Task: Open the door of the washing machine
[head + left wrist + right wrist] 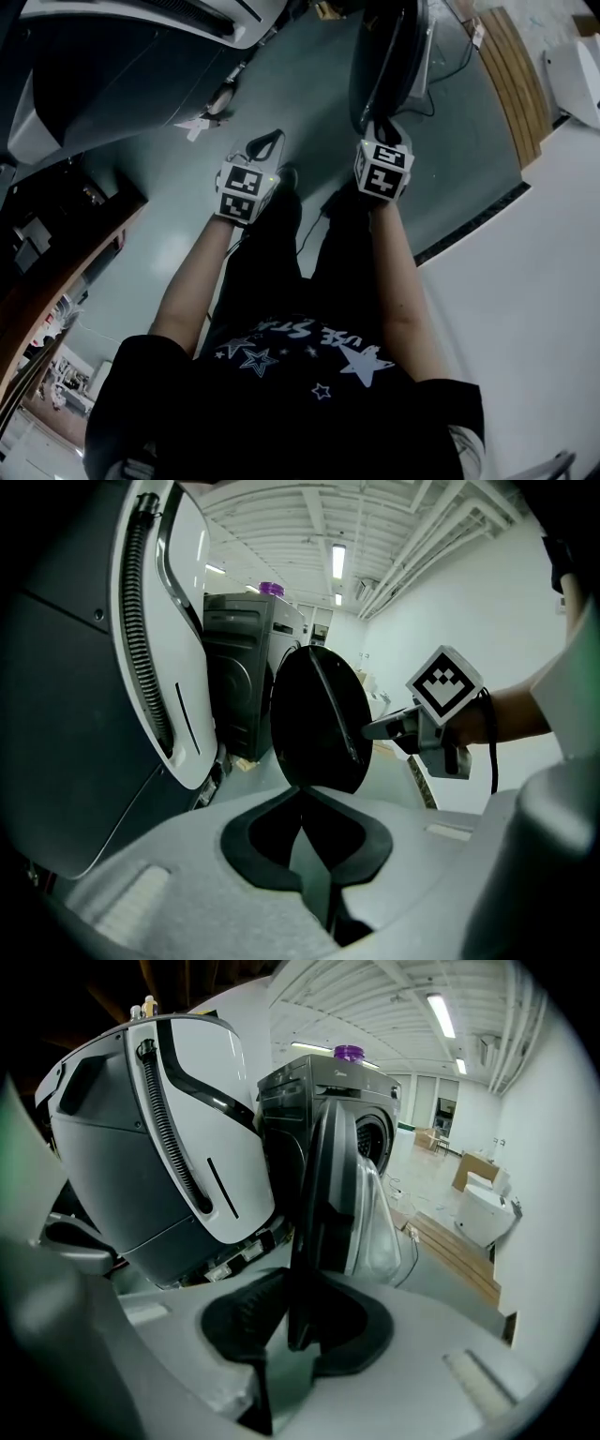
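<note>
while our right claw (298,1326) is clamped on the rim of the door (323,1194), that door stands wide open, well out from the front of the dark washing machine (300,1101). from the right gripper view we see the door edge-on, and its rim runs straight down between the two black pads. the clear inner bowl (380,1227) of the door bulges to the side that faces the washing machine's round drum opening (375,1143). on top of the washing machine sits a small purple object (349,1052); we cannot tell what it is. just beside the washing machine, on its left as the right gripper view shows it, a big white and grey machine shell (159,1138) leans with a ribbed black hose down its face. our left claw (302,808) has its pads together at the tips with nothing between them. it hangs near the door's dark outer face without touching it, further from the washing machine than the door is. from there we also see the marker cube (445,682) of the right claw. in the head view, grey-green floor (309,84) lies in front of the washing machine under both our forearms.
</note>
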Tool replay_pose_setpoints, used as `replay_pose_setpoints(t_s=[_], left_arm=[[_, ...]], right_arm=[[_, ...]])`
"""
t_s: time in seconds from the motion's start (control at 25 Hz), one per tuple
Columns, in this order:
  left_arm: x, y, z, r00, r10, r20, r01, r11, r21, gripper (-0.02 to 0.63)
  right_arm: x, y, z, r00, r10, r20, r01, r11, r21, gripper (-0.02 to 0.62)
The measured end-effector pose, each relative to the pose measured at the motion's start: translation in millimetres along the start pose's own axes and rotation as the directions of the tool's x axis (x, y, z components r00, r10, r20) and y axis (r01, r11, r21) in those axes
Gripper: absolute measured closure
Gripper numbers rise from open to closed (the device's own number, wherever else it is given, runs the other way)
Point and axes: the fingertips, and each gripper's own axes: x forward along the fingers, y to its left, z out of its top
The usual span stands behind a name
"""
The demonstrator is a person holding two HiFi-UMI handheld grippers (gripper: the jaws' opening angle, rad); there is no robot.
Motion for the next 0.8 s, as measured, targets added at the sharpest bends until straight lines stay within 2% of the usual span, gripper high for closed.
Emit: replay_pose_setpoints(t_s=[0.32,0.8], left_arm=[[-25,22,-21,1.000,-0.030,-0.002,0.030,0.999,-0.014,0.595],[-47,42,-26,0.999,-0.046,-0.003,0.046,0.999,0.020,0.595]], right_arm=[[10,46,8,0.999,-0.035,-0.006,0.035,0.997,0.069,0.514],[12,70,20,0.999,-0.050,0.008,0.050,0.998,0.044,0.482]])
